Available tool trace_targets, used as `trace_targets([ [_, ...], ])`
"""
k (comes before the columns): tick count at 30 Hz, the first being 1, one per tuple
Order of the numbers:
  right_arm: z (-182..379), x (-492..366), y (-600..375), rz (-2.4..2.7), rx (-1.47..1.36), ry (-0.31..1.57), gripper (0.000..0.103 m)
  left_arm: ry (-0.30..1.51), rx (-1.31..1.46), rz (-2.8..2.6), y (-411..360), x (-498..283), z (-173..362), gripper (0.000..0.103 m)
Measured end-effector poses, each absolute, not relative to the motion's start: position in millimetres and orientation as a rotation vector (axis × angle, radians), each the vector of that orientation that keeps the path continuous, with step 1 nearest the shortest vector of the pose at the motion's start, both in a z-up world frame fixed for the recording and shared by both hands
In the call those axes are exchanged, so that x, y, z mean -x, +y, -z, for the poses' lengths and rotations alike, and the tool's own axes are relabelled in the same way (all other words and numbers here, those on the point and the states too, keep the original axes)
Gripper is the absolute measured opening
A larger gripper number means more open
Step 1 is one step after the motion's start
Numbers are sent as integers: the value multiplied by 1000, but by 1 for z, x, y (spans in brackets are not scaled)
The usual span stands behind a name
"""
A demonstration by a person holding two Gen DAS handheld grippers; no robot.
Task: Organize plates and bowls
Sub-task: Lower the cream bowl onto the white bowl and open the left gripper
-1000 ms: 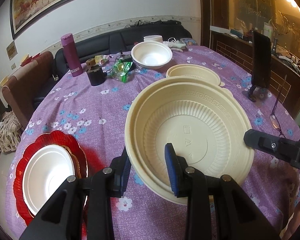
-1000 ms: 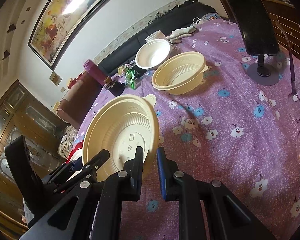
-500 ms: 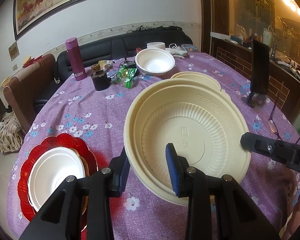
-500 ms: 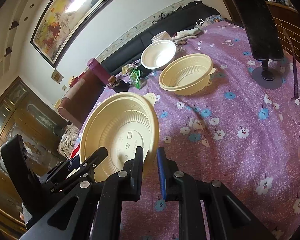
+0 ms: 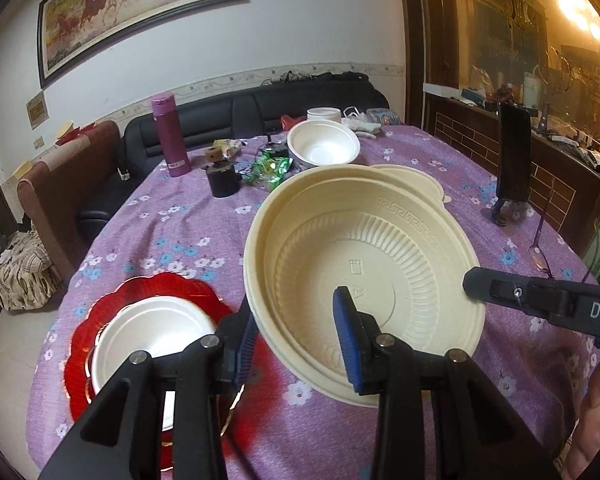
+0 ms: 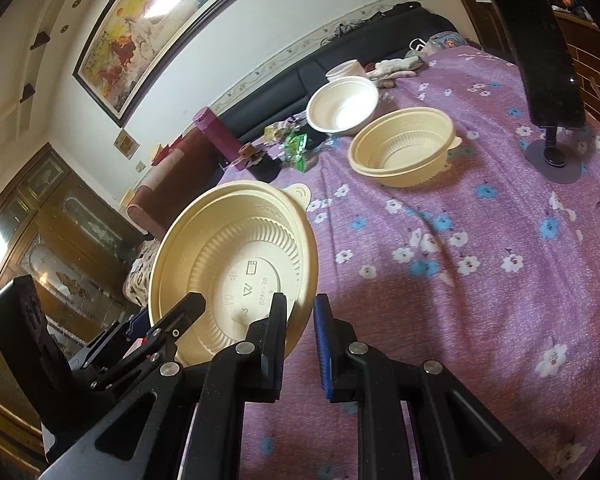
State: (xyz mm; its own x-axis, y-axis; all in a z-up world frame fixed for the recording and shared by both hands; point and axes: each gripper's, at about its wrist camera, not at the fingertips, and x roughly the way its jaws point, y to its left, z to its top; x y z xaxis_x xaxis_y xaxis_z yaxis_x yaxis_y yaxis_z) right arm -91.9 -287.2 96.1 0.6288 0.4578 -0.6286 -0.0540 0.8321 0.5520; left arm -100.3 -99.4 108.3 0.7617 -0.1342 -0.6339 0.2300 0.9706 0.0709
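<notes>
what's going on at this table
A person is holding a big cream bowl, nested in another, above the purple table with two tools. The right tool is shut on its rim; the left tool straddles the opposite rim. A smaller cream bowl and a white bowl sit further back, a white dish on a red plate to the left.

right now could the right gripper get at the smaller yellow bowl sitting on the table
Probably not yet: the right gripper has its jaws shut on the rim of the large yellow bowl. The path over the tablecloth to the smaller yellow bowl looks free.
</notes>
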Motion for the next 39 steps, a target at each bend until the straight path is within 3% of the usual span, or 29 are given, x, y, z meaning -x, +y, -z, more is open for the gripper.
trace_targets([
  [21, -111, 76, -186, -539, -447, 937, 16, 651, -40, 24, 14, 128, -124, 40],
  [39, -70, 39, -110, -556, -380, 1069, 16, 773, 32, -63, 70, 98, -78, 40],
])
